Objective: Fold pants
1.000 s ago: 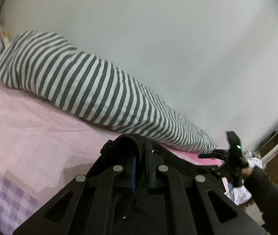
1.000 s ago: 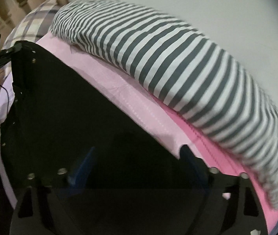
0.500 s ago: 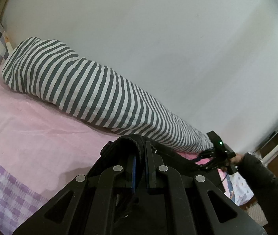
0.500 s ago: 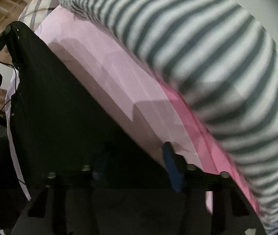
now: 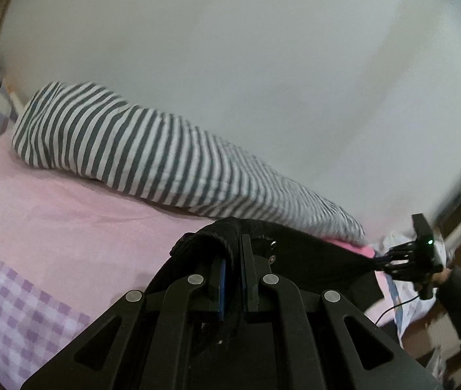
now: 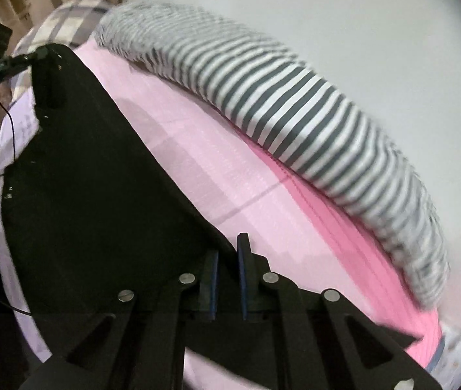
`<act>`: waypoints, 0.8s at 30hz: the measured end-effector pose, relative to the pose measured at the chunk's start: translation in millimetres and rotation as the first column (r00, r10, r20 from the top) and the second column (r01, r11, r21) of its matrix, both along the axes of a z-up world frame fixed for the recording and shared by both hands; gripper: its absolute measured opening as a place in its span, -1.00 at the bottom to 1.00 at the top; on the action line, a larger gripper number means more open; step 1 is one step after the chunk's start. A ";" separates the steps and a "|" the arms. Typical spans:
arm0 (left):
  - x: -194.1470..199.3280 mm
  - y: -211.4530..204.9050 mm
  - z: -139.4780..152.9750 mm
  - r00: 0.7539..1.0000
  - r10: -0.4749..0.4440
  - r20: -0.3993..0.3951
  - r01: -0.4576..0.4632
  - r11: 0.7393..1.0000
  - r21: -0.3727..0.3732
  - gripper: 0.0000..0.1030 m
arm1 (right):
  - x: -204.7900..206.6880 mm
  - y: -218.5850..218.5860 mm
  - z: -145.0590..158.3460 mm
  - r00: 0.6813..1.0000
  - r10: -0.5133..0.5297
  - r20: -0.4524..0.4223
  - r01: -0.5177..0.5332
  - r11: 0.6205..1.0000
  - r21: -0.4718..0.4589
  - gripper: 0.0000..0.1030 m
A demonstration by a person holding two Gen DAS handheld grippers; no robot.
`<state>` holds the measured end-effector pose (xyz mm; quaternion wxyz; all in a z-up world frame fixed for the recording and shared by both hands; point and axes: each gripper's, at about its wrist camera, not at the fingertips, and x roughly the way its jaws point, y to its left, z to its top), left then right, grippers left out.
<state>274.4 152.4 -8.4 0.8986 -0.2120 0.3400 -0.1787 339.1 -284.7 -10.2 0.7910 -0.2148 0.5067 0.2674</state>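
Note:
The black pants [image 5: 301,253] hang stretched between my two grippers above a pink bed. My left gripper [image 5: 233,253] is shut on one corner of the waistband, with fabric bunched over its fingers. My right gripper [image 6: 228,253] is shut on the other end of the pants [image 6: 100,175]. In the left wrist view the right gripper [image 5: 383,261] shows at the far right, pinching the pants' edge. In the right wrist view the left gripper [image 6: 40,53] shows at the upper left, holding the far corner.
A long grey-and-white striped bolster [image 5: 152,159] lies along the white wall [image 5: 262,65], also in the right wrist view [image 6: 311,120]. The pink sheet [image 5: 51,214] covers the bed, with a lilac checked cover [image 5: 9,308] at its near edge. A plaid pillow [image 6: 68,22] is at the head.
Both grippers have risen with the pants, which now hang taut between them. The right gripper's fingers, spread apart before, have closed on the fabric.

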 end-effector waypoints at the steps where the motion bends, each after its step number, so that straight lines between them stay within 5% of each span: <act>1: -8.7 -1.4 4.4 1.000 -0.018 0.008 0.018 1.000 0.016 -0.87 | -21.3 -1.2 4.8 1.000 -0.021 0.016 0.021 1.000 0.006 -0.84; 5: -42.7 -2.3 13.9 0.997 -0.078 0.005 0.078 0.996 0.046 -0.86 | -93.1 -9.5 4.9 0.996 -0.086 0.032 0.085 0.996 0.022 -0.84; 11: -104.2 -3.6 7.0 0.986 -0.160 -0.045 0.164 0.981 0.103 -0.84 | -170.0 -18.4 -33.0 0.981 -0.185 -0.056 0.190 0.977 0.099 -0.85; 22: -172.8 -17.9 -89.7 0.927 -0.146 -0.345 0.241 0.938 0.250 -0.78 | -208.0 -22.2 -92.5 0.940 -0.313 -0.134 0.330 0.934 0.138 -0.87; 24: -178.5 -18.1 -97.1 0.928 -0.130 -0.349 0.228 0.939 0.257 -0.75 | -210.3 -23.1 -95.4 0.929 -0.345 -0.130 0.363 0.919 0.153 -0.84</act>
